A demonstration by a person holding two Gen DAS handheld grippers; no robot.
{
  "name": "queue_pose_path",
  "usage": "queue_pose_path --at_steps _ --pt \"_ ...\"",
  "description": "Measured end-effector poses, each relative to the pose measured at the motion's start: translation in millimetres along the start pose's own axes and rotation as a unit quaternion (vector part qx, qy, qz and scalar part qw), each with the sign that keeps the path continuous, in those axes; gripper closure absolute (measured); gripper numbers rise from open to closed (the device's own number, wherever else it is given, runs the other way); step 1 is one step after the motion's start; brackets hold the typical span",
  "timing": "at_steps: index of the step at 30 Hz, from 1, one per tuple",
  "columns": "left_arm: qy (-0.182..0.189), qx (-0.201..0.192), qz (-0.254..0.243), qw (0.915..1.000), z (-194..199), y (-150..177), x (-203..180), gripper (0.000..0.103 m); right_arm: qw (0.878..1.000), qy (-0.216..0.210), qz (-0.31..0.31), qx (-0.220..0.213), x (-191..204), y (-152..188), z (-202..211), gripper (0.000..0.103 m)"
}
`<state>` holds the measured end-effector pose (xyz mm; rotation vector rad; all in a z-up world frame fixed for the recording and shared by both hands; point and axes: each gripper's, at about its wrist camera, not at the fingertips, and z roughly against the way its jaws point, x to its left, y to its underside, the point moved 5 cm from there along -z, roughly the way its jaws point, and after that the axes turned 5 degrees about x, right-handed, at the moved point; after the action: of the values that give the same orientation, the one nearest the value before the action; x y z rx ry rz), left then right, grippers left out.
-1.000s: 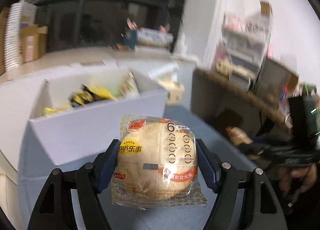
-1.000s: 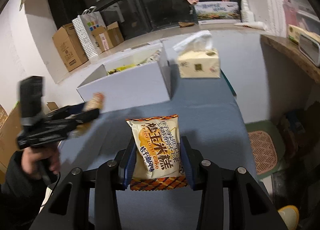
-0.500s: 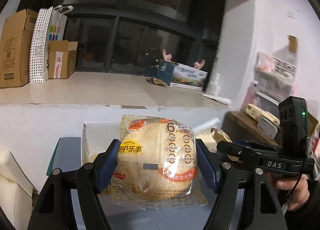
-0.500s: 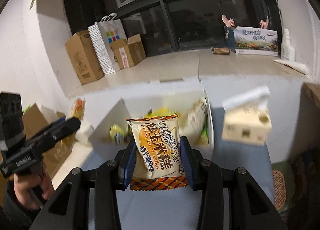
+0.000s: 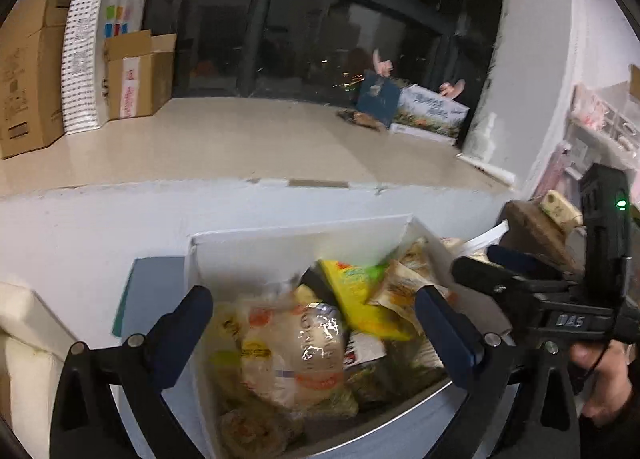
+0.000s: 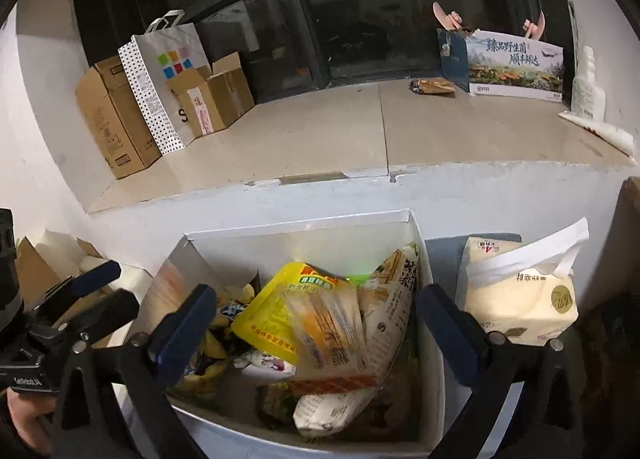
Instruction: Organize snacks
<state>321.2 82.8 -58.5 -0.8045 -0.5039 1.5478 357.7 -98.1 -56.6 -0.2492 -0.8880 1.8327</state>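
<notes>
Both wrist views look down, close, into one snack box (image 5: 304, 237).

Under my spread right claw (image 6: 316, 333) the box (image 6: 296, 228) is heaped with snack packets (image 6: 320, 319); a tissue pack (image 6: 520, 299) crowds its right.

tissue pack (image 6: 520, 295) | cardboard boxes (image 6: 116, 119) | dotted bag (image 6: 160, 79) (on ledge)

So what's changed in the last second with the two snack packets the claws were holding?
Both were let go. The left claw and right claw moved from over the table to above the white box and opened. The round rice-cracker packet and the corn cake packet now lie among the snacks inside. The box, the tissue pack and the ledge's cartons stayed put.
</notes>
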Motion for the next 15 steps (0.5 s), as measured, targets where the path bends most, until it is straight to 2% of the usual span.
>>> queue_pose_path --at_steps 4,7,9,11,13,15 --pt "-0.012 -0.026 0.011 0.9995 13 6 2 0.000 1.000 0.021 0.003 0.011 -3 7 -1 0.000" --pt "-0.054 -0.067 -0.028 0.9959 34 9 -9 0.000 0.998 0.047 0.026 -0.014 3 10 12 0.000" --pt "-0.082 -0.094 -0.061 0.9903 51 14 -22 0.000 0.995 0.073 0.053 -0.039 12 14 26 0.000" --pt "-0.096 -0.112 -0.067 0.9868 64 19 -30 0.000 0.991 0.092 0.076 -0.063 22 16 42 0.000" --pt "-0.127 -0.128 -0.066 0.9814 77 28 -37 0.000 0.985 0.112 0.095 -0.086 31 24 59 0.000" --pt "-0.141 -0.133 -0.072 0.9784 88 39 -46 0.000 0.981 0.132 0.106 -0.093 38 33 70 0.000"
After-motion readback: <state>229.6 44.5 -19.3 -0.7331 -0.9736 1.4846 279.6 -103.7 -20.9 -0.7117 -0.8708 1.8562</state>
